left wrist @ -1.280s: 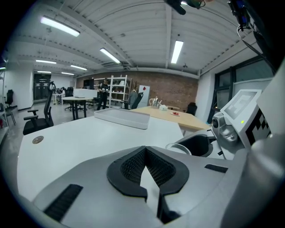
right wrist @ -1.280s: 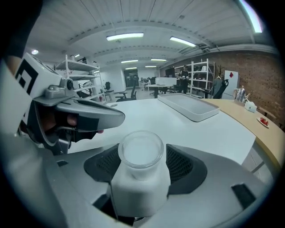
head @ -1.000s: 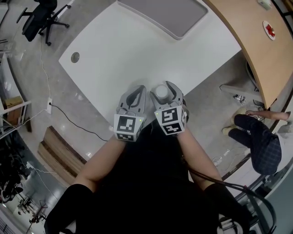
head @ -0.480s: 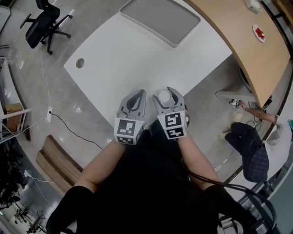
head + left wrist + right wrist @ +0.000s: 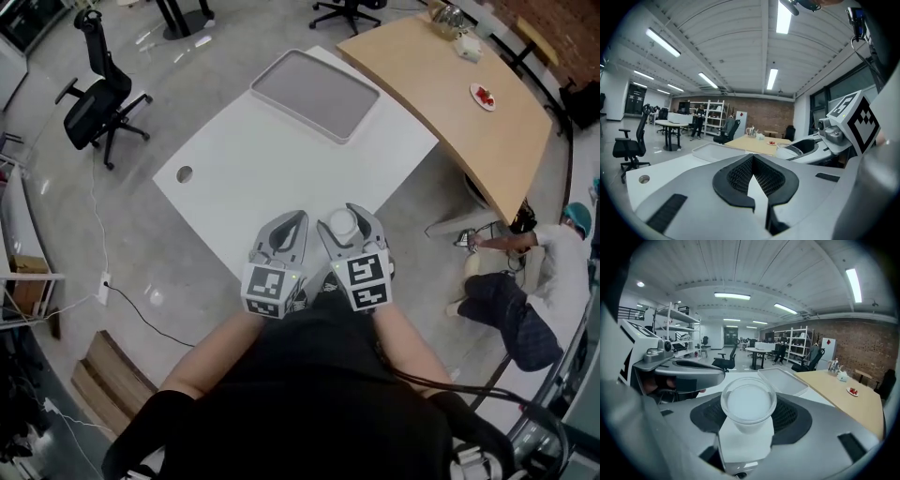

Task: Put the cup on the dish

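Office chair: a black one (image 5: 98,105) stands on the floor well to the left of the left claw (image 5: 292,221), beyond the worktop's left corner.
Floor: grey and glossy (image 5: 141,253), with a thin cable (image 5: 141,314) trailing across it left of both claws.
White worktop: plain and bare (image 5: 262,159) ahead of the claws, with a round hole (image 5: 185,174) near its left edge; the tips of both claws reach just over its near edge.
Left claw: tips drawn together with nothing between them; only the worktop shows through the gap behind the tips.
Right claw: just beside the left one (image 5: 349,212), its pads clamped on the cup.
Cup: clear plastic (image 5: 748,404), upright, mouth up, held between the right claw's pads and off the tray.
Grey tray: shallow and rectangular (image 5: 314,94), lying at the far end of the white worktop, well ahead of both claws.
Wooden worktop: a long curved one (image 5: 450,103) ahead and to the right of the right claw, carrying a small plate with something red (image 5: 484,96).
Person: crouched on the floor (image 5: 525,300), well to the right of the right claw.
Room: brick back wall (image 5: 862,350), open shelving (image 5: 799,345), strip lights (image 5: 732,296) on a ribbed ceiling.
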`<control>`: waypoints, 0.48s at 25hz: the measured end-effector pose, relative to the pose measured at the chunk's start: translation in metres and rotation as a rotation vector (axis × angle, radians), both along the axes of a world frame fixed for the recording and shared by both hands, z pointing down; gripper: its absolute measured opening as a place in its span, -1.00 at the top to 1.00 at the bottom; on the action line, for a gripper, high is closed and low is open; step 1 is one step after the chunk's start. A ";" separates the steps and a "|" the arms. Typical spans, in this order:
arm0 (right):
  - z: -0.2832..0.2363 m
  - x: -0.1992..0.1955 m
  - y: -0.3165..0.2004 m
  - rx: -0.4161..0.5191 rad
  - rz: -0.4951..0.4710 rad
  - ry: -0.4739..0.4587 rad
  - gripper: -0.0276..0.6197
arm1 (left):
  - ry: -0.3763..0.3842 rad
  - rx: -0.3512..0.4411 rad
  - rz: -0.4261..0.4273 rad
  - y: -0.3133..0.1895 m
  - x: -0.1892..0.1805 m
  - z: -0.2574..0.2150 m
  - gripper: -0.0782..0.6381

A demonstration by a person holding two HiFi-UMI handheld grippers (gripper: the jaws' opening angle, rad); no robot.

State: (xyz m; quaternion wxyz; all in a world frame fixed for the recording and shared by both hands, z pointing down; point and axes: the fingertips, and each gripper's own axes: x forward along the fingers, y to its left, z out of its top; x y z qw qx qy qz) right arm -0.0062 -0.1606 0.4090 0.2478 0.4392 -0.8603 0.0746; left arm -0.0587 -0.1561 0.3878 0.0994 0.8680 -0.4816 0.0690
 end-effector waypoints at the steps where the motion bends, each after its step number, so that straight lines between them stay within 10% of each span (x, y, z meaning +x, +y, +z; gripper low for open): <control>1: -0.007 -0.001 0.004 0.008 0.004 0.000 0.11 | 0.004 0.010 0.005 0.004 0.001 -0.006 0.78; 12: -0.040 0.005 0.023 0.037 0.067 -0.004 0.11 | -0.011 0.085 0.065 0.018 0.003 -0.037 0.78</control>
